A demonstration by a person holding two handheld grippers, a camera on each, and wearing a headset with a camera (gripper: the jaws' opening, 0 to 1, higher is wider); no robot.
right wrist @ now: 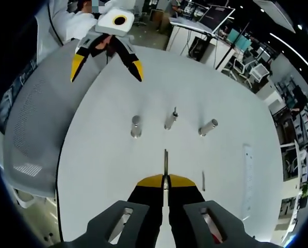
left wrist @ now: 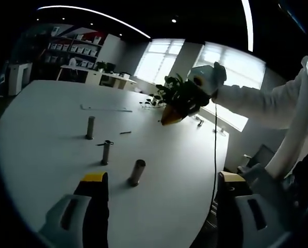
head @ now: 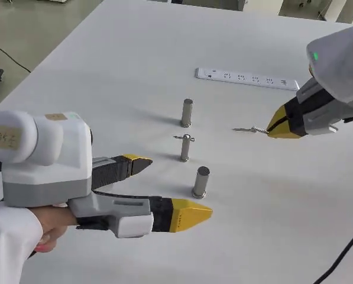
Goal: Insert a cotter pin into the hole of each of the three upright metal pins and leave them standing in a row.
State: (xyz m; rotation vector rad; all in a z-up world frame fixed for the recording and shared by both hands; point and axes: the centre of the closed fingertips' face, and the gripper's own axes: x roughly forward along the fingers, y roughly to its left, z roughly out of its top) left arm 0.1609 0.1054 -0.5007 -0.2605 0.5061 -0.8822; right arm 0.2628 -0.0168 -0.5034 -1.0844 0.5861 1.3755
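Observation:
Three upright metal pins stand in a row on the white table: the far pin, the middle pin and the near pin. A cotter pin sits through the top of the middle pin; the other two tops look bare. My right gripper hovers right of the row, shut on a cotter pin that points toward the pins. The same cotter pin sticks out between the yellow tips in the right gripper view. My left gripper is open just left of the near pin, holding nothing.
A white power strip lies behind the row. A small loose pin lies on the table between the row and the strip. A grey office chair stands at the table's edge. Bare tabletop surrounds the pins.

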